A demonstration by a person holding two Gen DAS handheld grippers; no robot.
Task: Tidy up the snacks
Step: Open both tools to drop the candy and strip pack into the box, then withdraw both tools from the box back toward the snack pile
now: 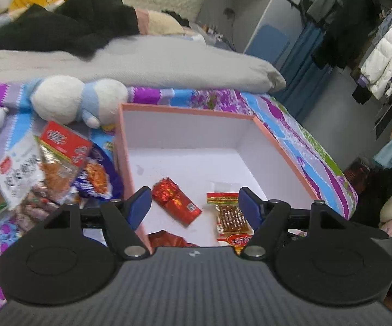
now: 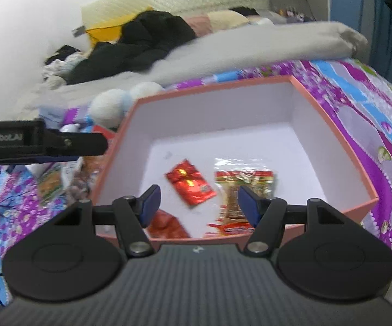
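Two empty grippers, left gripper (image 1: 194, 206) and right gripper (image 2: 197, 203), hold fingers wide above the pink cardboard box (image 1: 283, 146). Loose foil snack packets (image 1: 60, 163) lie mid-left of the frame, nearer the left gripper.

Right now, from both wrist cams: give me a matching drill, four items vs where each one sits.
Items:
1. red foil packet
2. clear packet with brown snack
3. white plush toy
4. pile of snack bags

Places:
A. on the bedspread behind the box's far left corner
B. on the bedspread left of the box
C. on the box floor, left of the other packet
D. on the box floor, right side, partly behind a gripper finger

Pairs: 1-C, 2-D, 3-A, 4-B
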